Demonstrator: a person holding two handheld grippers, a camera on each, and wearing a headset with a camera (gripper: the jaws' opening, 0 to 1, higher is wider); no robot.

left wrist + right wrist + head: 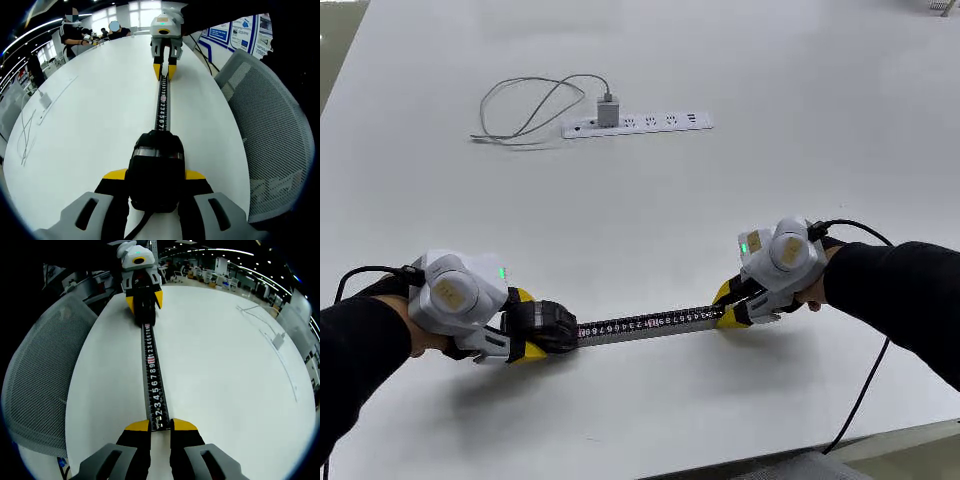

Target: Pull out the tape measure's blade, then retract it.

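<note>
Light: we see bright, even overhead light; ceiling strips (235,251) glow.
Shadows: we find soft ones on the desk (650,220) near its front edge.
Edges: fisheye bends both gripper views.

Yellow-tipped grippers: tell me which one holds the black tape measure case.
The left gripper, clamped around the black tape measure case; the right gripper pinches only the end of the pulled-out numbered metal blade.

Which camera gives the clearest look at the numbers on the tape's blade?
The right gripper view: the blade runs straight up from the right gripper, its digits large and readable. The left gripper view shows the blade beyond the black case, digits small. The head view shows its whole length, digits tiny.
</note>
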